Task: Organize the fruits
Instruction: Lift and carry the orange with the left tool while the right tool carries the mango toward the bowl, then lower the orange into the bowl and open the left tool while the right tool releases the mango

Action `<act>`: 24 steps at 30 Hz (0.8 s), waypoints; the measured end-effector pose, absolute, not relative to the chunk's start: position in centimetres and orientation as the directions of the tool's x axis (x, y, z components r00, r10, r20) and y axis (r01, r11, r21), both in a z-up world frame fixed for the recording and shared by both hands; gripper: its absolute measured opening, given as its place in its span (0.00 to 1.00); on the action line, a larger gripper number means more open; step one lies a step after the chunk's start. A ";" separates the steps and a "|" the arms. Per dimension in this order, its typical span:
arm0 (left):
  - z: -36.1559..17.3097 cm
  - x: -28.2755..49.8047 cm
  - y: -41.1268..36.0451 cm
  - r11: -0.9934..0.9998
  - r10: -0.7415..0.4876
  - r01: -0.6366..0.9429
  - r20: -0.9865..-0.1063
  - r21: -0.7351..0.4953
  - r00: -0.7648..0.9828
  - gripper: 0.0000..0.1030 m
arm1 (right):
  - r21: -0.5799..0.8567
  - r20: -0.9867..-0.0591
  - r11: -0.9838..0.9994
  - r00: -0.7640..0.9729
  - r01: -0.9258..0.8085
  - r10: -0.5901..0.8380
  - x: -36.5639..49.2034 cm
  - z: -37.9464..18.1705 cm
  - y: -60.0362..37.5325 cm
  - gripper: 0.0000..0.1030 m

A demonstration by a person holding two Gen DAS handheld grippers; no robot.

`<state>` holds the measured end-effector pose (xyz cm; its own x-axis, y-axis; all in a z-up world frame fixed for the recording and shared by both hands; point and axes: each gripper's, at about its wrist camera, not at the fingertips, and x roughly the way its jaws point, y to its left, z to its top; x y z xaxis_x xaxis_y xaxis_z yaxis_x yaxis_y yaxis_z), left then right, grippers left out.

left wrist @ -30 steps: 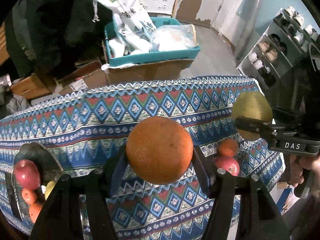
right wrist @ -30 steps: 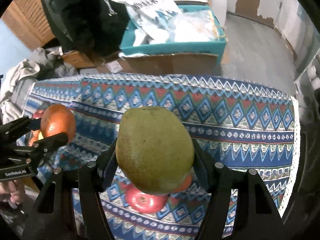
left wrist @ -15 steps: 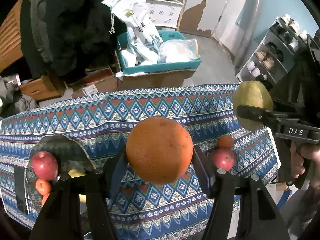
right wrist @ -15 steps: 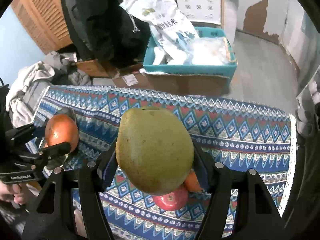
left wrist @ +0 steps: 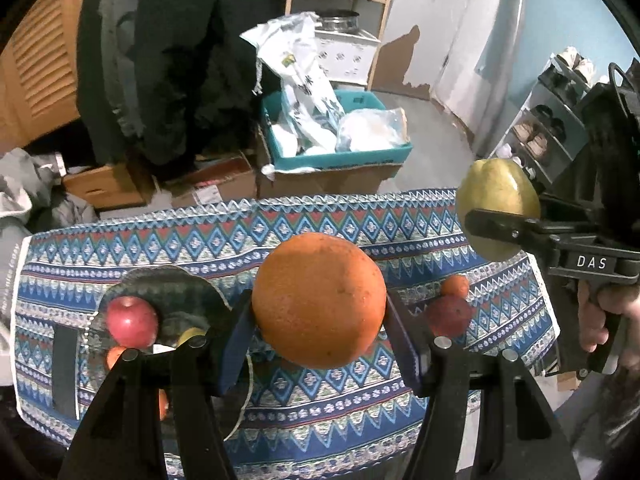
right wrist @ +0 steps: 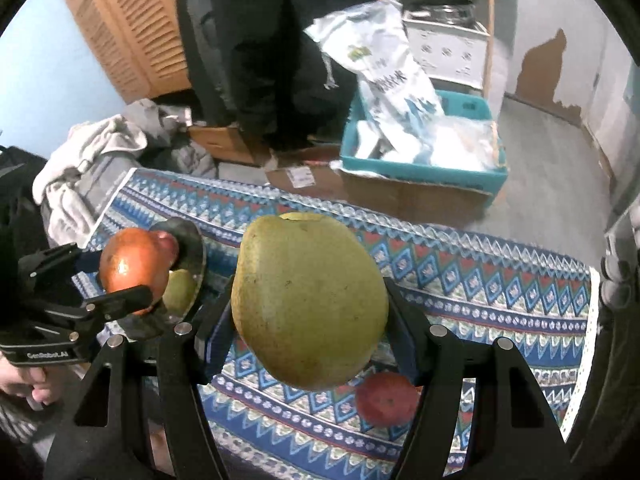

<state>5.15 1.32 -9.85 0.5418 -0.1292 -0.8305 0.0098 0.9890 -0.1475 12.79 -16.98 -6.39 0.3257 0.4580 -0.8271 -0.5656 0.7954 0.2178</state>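
1. On the dark plate (left wrist: pixel 160 288) at the table's (left wrist: pixel 360 220) left end I count a red apple (left wrist: pixel 131 321) and smaller fruit already gathered.
2. My left tool (left wrist: pixel 320 320) is clamped on an orange (left wrist: pixel 319 300), held above the table right of the plate.
3. Further right of the plate, a red fruit (left wrist: pixel 448 314) and small orange fruit (left wrist: pixel 455 285) lie on the cloth, not yet gathered.
4. My right tool (right wrist: pixel 310 312) is clamped on a green pear (right wrist: pixel 310 300), held in the air farthest from the plate.

A patterned blue tablecloth (left wrist: pixel 280 236) is covering the table; behind it a teal bin (left wrist: pixel 340 158) holding white bags (left wrist: pixel 304 88) is sitting on cardboard boxes (left wrist: pixel 224 184).
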 end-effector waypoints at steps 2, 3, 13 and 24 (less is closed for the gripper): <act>-9.6 4.7 1.9 0.989 -0.122 0.000 -0.827 -0.146 0.549 0.63 | 0.219 -0.824 0.786 0.322 -0.578 0.467 12.4 -6.1 -16.1 0.65; -9.5 4.4 2.3 0.989 -0.121 -0.006 -0.825 -0.149 0.552 0.63 | 0.221 -0.822 0.782 0.320 -0.583 0.471 12.3 -6.0 -15.9 0.65; -10.3 2.8 5.1 0.987 -0.098 -0.053 -0.828 -0.152 0.552 0.63 | 0.231 -0.812 0.736 0.290 -0.636 0.506 11.2 -5.2 -11.8 0.65; -10.7 1.4 8.9 0.976 -0.086 -0.117 -0.824 -0.181 0.560 0.63 | 0.232 -0.813 0.692 0.254 -0.684 0.524 10.8 -4.9 -7.0 0.65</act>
